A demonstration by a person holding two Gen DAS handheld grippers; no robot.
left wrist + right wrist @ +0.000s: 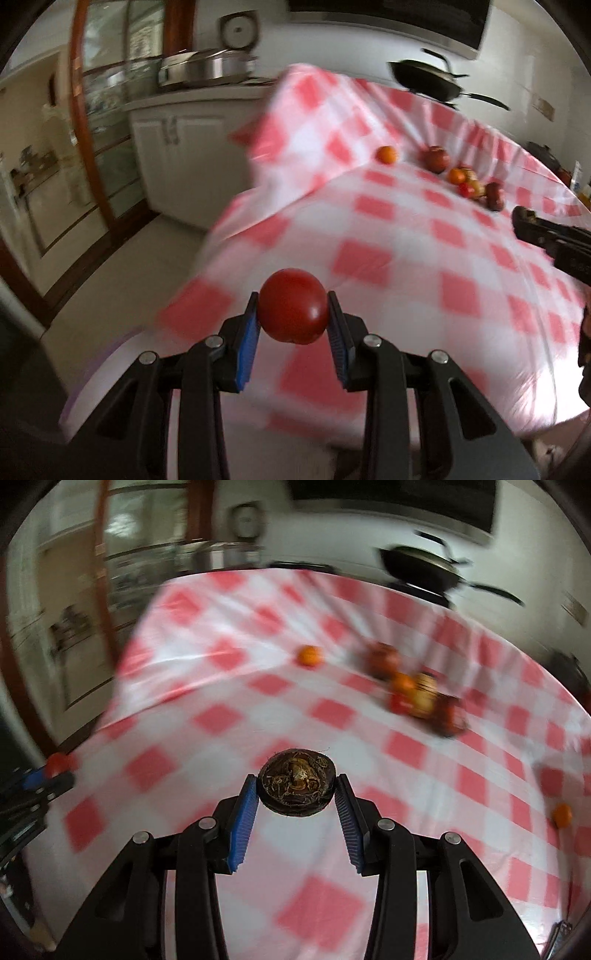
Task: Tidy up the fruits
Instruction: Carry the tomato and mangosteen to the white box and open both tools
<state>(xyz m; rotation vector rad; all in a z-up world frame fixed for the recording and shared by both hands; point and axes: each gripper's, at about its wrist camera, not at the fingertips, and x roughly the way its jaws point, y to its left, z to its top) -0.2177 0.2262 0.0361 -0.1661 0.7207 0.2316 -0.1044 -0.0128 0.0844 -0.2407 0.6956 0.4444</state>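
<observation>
We hold a red tomato [292,306] in the left gripper [291,314], its blue pads pressed against both sides, above the near left edge of the table [406,236] with its red-and-white checked cloth. Moving right, the right gripper [297,786] is clamped on a dark, flat, rough-skinned fruit [297,783] with dry fibres on top; we cannot tell what kind it is. It hangs over the middle of the near part of the table.

Further back, a lone small orange [310,655] lies toward the far left of the table. To its right a cluster of fruit [417,694] sits near the far right part: a reddish apple, another orange, a small red one and some brownish ones, blurred. One more orange [561,814] lies alone by the right edge.

We judge the sorting partly done: a group is gathered, two pieces are in hand, and two stray oranges remain.
</observation>
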